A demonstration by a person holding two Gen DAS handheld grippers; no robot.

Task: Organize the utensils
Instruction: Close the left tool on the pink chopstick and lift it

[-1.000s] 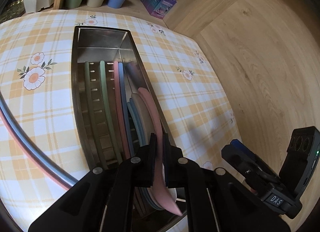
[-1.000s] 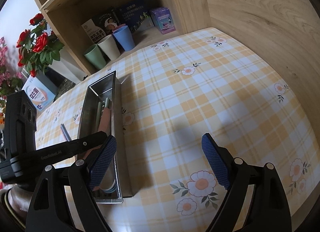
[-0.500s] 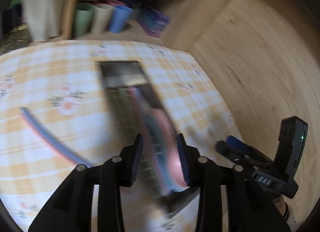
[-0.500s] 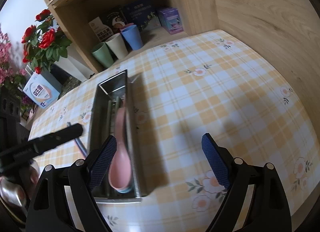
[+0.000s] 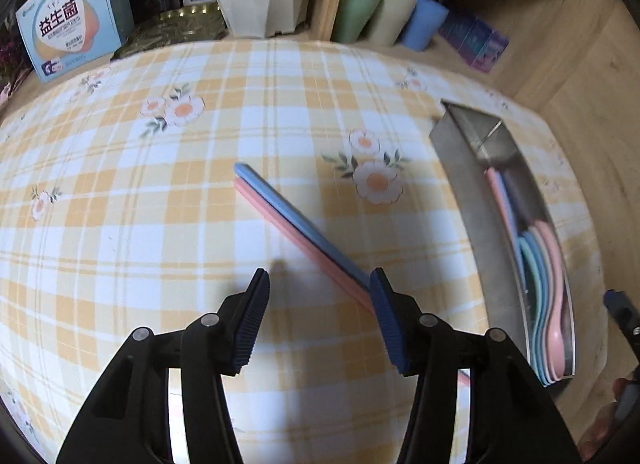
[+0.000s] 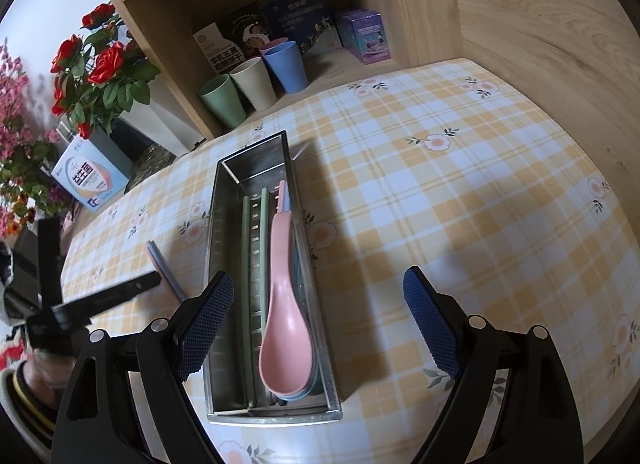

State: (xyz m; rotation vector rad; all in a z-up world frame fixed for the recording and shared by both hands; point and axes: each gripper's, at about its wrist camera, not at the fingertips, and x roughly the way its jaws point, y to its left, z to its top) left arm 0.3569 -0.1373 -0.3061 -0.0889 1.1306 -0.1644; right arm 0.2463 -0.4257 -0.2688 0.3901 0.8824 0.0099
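Observation:
A steel utensil tray (image 6: 224,224) stands on the checked tablecloth; it also shows in the left wrist view (image 5: 460,184). In it lie green chopsticks (image 6: 245,264) and stacked spoons, a pink spoon (image 6: 282,324) on top. A blue chopstick (image 5: 296,220) and a pink chopstick (image 5: 288,230) lie side by side on the cloth left of the tray. My left gripper (image 5: 318,320) is open and empty, hovering over their near ends. My right gripper (image 6: 316,324) is open and empty above the tray's near end.
Green, beige and blue cups (image 6: 256,84) stand at the shelf front with boxes (image 6: 362,40) behind. A white vase of red roses (image 6: 96,76) and a blue-white box (image 5: 68,36) stand at the table's back. A wooden wall (image 6: 540,24) bounds the right side.
My left gripper let go of the pink spoon, which now lies in the tray, opened, and swung left to above the two chopsticks. My right gripper shifted a little, staying open.

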